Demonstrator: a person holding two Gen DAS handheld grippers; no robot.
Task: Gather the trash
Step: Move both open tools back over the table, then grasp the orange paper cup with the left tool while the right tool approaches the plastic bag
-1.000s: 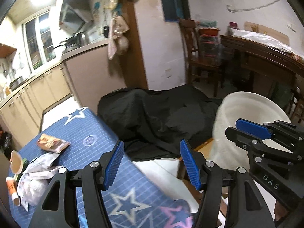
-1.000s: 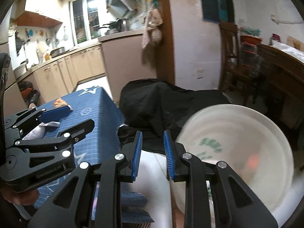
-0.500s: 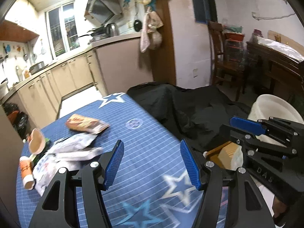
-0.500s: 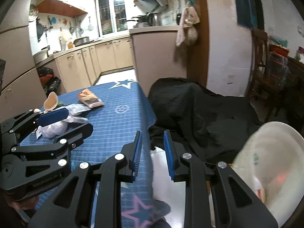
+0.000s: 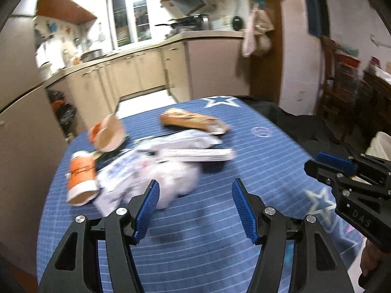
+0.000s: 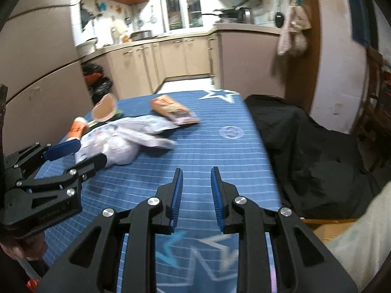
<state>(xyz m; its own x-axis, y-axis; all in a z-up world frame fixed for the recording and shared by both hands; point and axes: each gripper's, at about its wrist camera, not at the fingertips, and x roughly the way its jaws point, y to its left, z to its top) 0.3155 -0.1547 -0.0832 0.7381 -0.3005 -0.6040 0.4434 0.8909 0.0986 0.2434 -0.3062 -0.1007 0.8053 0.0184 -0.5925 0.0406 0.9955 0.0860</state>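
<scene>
Blue star-print cloth worktop (image 5: 256, 151) carries the trash pile: crumpled white plastic bag (image 5: 171, 180), orange paper cup (image 5: 81, 178) beside it. Left hand-held gripper (image 5: 195, 202) jaws apart, empty; right hand-held gripper (image 6: 196, 190) nearly together, empty. Approach bag low, pinch bunched film.

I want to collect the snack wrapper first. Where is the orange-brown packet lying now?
The orange-brown packet lies flat on the blue tablecloth at its far end, just behind the pile of white wrappers.
</scene>
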